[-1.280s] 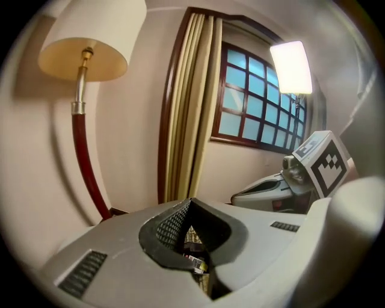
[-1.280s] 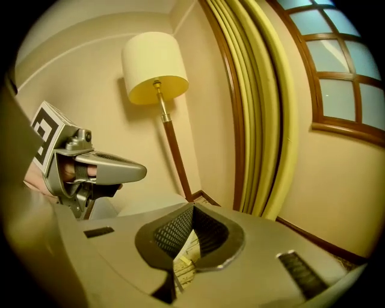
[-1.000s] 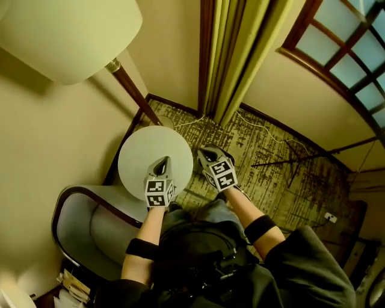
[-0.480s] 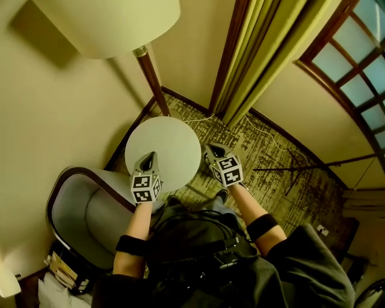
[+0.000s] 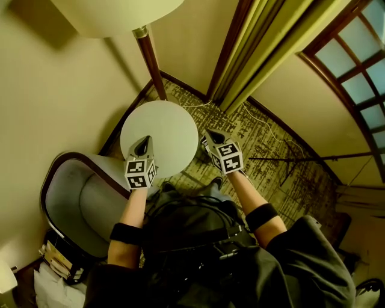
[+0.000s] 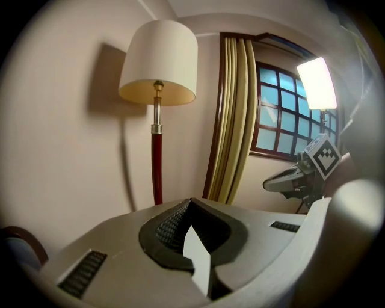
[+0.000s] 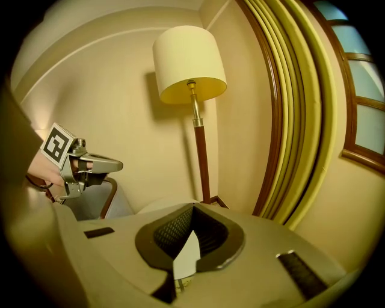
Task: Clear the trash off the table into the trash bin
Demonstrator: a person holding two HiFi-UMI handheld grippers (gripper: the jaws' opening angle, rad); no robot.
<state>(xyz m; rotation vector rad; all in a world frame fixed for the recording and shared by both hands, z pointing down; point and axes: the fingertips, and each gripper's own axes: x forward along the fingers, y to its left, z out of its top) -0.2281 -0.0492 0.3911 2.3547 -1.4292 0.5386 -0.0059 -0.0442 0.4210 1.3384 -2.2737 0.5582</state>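
The round white table (image 5: 165, 123) stands on the patterned carpet, and its top shows plain white. No trash and no bin show in any view. My left gripper (image 5: 143, 145) hovers over the table's near left edge, jaws shut with nothing between them (image 6: 191, 210). My right gripper (image 5: 212, 136) hangs just off the table's right rim, also shut and holding nothing (image 7: 192, 212). Each gripper view catches the other gripper in the air: the right gripper (image 6: 290, 180) and the left gripper (image 7: 99, 163).
A floor lamp with a dark red pole (image 5: 150, 60) and cream shade (image 5: 114, 12) stands behind the table by the wall. A grey armchair (image 5: 78, 204) sits at the near left. Yellow curtains (image 5: 258, 48), a window (image 5: 355, 54) and a floor cable (image 5: 267, 129) lie to the right.
My left gripper has moved left, from over the table's middle to its near left edge beside the armchair. The right gripper has stayed beside the table's right rim.
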